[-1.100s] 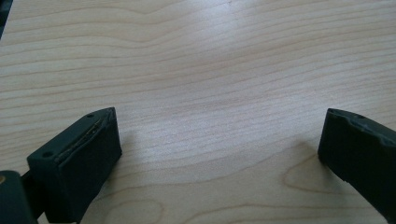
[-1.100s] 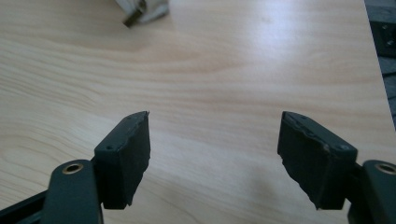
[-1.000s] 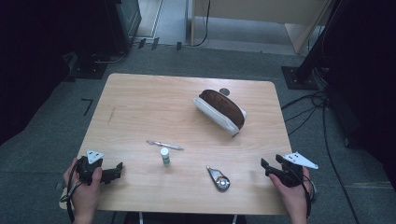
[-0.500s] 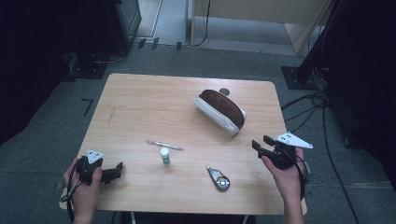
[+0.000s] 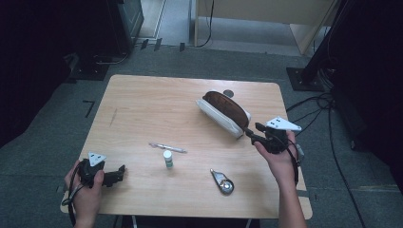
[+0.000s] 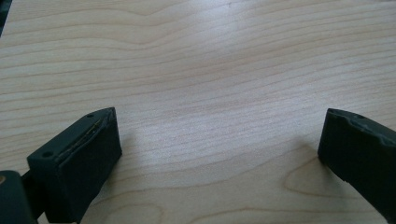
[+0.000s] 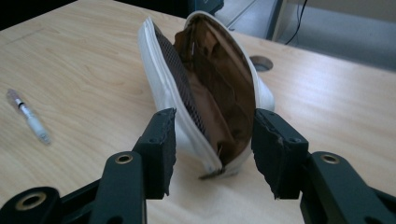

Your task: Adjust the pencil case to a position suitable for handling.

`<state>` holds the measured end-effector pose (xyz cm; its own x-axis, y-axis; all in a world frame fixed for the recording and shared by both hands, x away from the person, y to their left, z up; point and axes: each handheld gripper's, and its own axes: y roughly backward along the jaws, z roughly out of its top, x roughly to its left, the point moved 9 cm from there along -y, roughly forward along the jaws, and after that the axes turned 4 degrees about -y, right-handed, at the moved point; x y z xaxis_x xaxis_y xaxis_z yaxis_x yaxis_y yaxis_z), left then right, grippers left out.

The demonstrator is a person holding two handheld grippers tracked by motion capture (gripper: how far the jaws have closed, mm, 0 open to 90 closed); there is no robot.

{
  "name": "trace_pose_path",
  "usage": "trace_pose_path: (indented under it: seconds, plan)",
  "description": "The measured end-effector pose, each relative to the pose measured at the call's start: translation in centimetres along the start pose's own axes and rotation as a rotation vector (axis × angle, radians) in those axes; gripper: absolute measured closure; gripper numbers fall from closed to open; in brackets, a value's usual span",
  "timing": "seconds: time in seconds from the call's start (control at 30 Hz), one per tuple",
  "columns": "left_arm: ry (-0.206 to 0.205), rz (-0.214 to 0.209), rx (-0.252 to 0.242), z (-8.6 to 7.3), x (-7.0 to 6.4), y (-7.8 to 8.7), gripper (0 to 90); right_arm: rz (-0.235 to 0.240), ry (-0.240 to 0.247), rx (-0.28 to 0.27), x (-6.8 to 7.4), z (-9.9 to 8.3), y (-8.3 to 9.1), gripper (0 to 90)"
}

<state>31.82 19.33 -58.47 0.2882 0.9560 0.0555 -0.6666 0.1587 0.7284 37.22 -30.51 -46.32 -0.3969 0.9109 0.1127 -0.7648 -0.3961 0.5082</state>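
Note:
An open white pouch [image 5: 222,113] with a brown lining lies on the wooden table [image 5: 142,109] at the back right. In the right gripper view the pouch [image 7: 210,88] gapes toward me. My right gripper [image 7: 214,125] is open, one jaw on each side of its near end and neither pressing it. In the high view my right gripper [image 5: 251,132] sits at that near end. At the table's front left, my left gripper [image 5: 121,172] rests open, and in its own view my left gripper [image 6: 219,126] has bare wood between wide jaws.
A clear pen [image 5: 167,148] and a small white bottle with a green base [image 5: 167,159] sit mid-table. A metal, rounded tool [image 5: 222,181] lies near the front. A cable hole [image 5: 228,93] is behind the pouch. The pen [image 7: 28,116] lies left of the right jaws.
My right gripper moved from the table's front right edge forward and left up to the pouch's near end. The left gripper stayed put.

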Motion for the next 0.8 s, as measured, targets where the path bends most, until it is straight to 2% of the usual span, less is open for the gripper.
trace_pose_path:
  seconds: [0.1, 0.2, 0.27, 0.43, 0.6, 0.73, 0.8]
  plan:
    - [-0.001, 0.001, 0.002, 0.0, 0.0, 0.0, 0.0, 0.0, 0.024, -0.004, 0.0, 0.6, -0.7, 50.3]
    - [-0.002, 0.0, 0.001, 0.1, 0.0, -0.1, 0.0, 0.018, 0.041, -0.003, 0.0, 1.7, -2.1, 50.9]
    - [-0.003, -0.001, 0.001, 0.1, 0.0, -0.1, 0.0, 0.031, 0.04, 0.006, -0.1, 2.2, -2.8, 51.9]
    - [-0.005, -0.001, 0.001, 0.1, 0.0, -0.1, 0.0, 0.019, 0.015, 0.027, -1.4, 3.0, -4.3, 51.1]
    - [-0.006, -0.002, 0.002, 0.1, 0.0, -0.1, 0.0, 0.006, 0.051, 0.047, -2.1, 3.6, -6.0, 46.1]
    - [-0.006, -0.002, 0.002, 0.1, 0.0, -0.1, 0.0, 0.014, 0.041, 0.044, -2.4, 4.4, -6.9, 43.6]
    - [-0.006, -0.002, 0.002, 0.1, 0.0, -0.1, 0.0, 0.029, 0.046, 0.067, -2.4, 4.7, -8.0, 46.2]
